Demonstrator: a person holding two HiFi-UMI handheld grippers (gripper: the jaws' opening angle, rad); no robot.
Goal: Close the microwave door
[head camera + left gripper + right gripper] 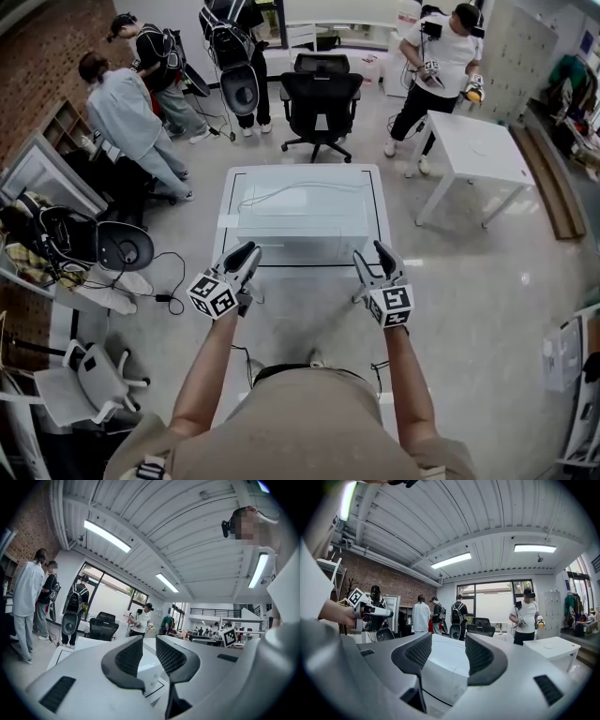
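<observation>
A white microwave (302, 220) stands on a white table (380, 187) with a black outline, seen from above; its door is not made out from here. My left gripper (248, 250) hovers at its front left corner, jaws a narrow gap apart and holding nothing. My right gripper (370, 251) hovers at the front right corner, jaws wider apart and empty. In the left gripper view the left gripper (149, 644) points over the microwave (151, 677). In the right gripper view the right gripper (447, 641) frames the microwave (443, 670).
A black office chair (321, 94) stands behind the table. A second white table (483, 150) is at the right, with a person (436, 66) beside it. More people (127, 117) stand at the back left. Chairs (103, 246) and floor cables (173, 281) lie to the left.
</observation>
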